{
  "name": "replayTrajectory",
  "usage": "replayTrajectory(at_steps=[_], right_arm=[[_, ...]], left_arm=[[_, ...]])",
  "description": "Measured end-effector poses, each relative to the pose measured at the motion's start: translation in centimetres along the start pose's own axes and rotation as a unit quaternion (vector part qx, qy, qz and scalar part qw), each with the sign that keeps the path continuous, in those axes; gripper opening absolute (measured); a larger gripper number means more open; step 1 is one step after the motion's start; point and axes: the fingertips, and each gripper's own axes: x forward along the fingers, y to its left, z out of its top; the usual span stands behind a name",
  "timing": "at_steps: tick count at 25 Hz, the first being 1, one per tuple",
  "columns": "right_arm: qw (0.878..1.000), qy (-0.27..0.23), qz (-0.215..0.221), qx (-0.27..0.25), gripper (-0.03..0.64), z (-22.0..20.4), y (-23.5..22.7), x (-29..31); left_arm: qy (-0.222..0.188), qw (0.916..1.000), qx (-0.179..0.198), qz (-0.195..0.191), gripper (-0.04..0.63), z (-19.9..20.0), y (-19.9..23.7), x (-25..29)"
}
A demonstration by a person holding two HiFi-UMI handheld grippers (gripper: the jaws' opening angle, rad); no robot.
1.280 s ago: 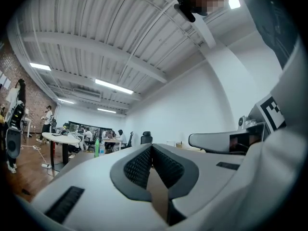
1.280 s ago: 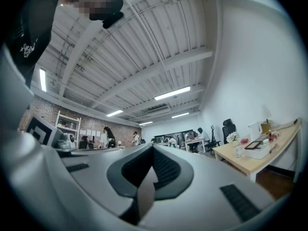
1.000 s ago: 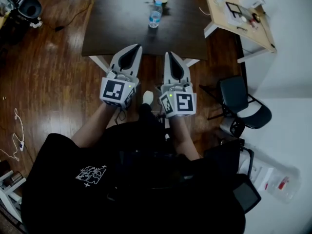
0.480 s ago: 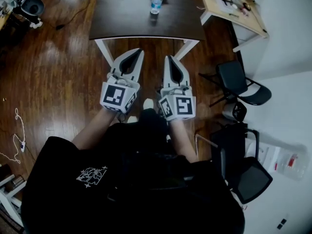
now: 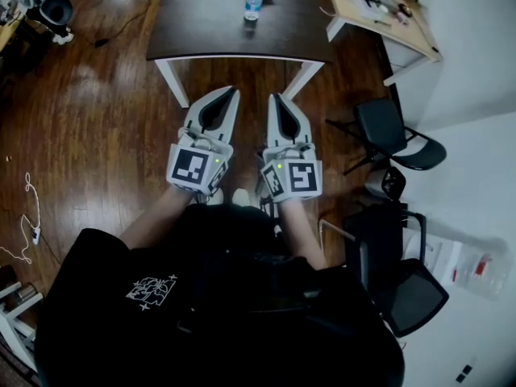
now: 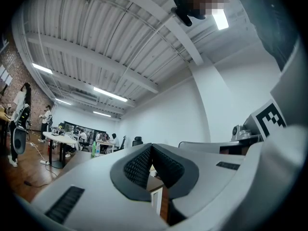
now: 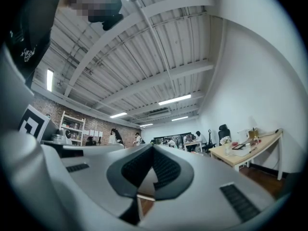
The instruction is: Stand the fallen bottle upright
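Note:
A clear water bottle with a blue label stands upright on the dark table at the top of the head view. My left gripper and right gripper hover side by side over the wood floor. Both stop short of the table's near edge and point toward it. Both are shut with nothing between the pads. In the left gripper view the left gripper has its ribbed pads meeting at the tip. In the right gripper view the right gripper looks the same. The bottle is far beyond both tips.
A light wooden desk with small items stands right of the table. Black office chairs sit at the right, one close to my right side. Cables lie on the floor at the left. People sit at distant tables.
The table and bottle have slid toward the top of the head view, so I stand farther back. Both grippers stay shut, side by side.

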Motion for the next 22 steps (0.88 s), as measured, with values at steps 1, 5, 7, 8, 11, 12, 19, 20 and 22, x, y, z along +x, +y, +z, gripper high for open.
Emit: replayTrajectory(at_steps=[1,5,7,8,11,12,19,20,22], right_arm=[[1.000,0.002,0.002,0.000,0.023,0.0,0.0,-0.2],[1.000,0.008,0.009,-0.002,0.021,-0.1,0.0,-1.1],[1.000,0.007,0.011,-0.003,0.021,0.1,0.1,-1.5],[1.000,0.006,0.013,-0.004,0.021,0.2,0.1,-1.7],[1.000,0.002,0.015,-0.006,0.021,0.7,0.2,-2.1],[1.000,0.002,0.016,-0.005,0.021,0.7,0.2,-2.2],[1.000,-0.001,0.017,-0.005,0.021,1.0,0.5,-2.7],[1.000,-0.001,0.018,-0.005,0.021,1.0,0.5,-2.7],[1.000,-0.003,0.019,-0.006,0.021,1.0,0.5,-2.8]], left_arm=[[0.000,1.0000,-0.001,0.002,-0.006,0.0,-0.3,-0.1],[0.004,0.9999,-0.008,0.004,-0.006,-0.2,-1.6,-0.1],[-0.001,1.0000,-0.006,0.003,-0.006,0.1,-2.2,-0.2],[-0.004,1.0000,-0.005,0.002,-0.006,0.3,-2.5,-0.3],[-0.004,1.0000,0.000,0.002,-0.006,0.6,-3.1,-0.5],[-0.004,1.0000,0.002,0.003,-0.006,0.6,-3.1,-0.6],[-0.004,1.0000,0.006,0.006,-0.006,0.9,-3.4,-1.0],[-0.004,0.9999,0.007,0.006,-0.006,0.9,-3.4,-1.0],[-0.005,0.9999,0.008,0.006,-0.006,0.9,-3.6,-1.0]])
